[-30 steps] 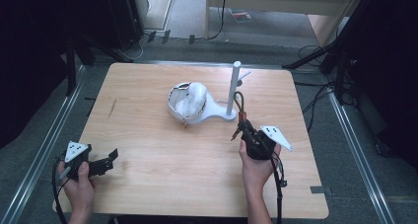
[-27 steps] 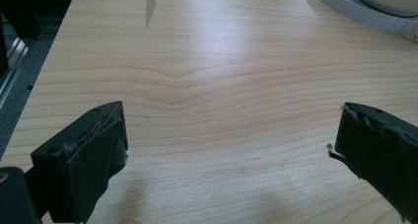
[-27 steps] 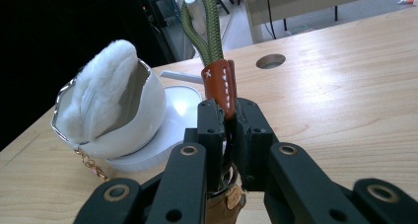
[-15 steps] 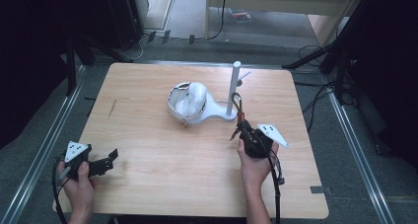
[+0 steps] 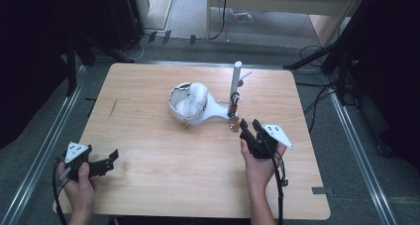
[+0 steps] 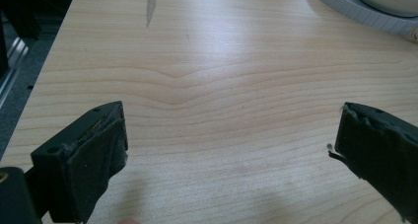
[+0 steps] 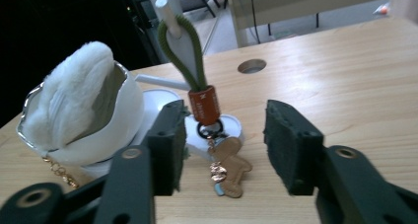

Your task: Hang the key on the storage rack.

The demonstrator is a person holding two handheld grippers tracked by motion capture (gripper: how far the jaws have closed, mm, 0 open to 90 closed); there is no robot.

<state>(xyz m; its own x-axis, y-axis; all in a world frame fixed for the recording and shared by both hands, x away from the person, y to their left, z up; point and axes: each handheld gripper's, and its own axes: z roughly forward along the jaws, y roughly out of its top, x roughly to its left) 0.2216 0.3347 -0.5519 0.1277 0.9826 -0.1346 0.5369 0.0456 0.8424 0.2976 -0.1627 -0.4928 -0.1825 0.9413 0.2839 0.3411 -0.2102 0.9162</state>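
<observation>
The left gripper [image 5: 106, 161] is a black body topped by a grey three-cornered plate with dark dots, and a black cable trails from it. Its jaws carry worn, frayed black pads [image 6: 101, 152] with small screw holes. The right gripper [image 7: 224, 145] matches: dark blocky jaws with rough foam-like pads, round brass-coloured pivots, a grey plate and a black cable. Both forearms are bare of sleeves.

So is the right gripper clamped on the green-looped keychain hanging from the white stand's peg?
No: the right gripper stands open, the green-looped keychain hanging free between its pads, untouched.
</observation>
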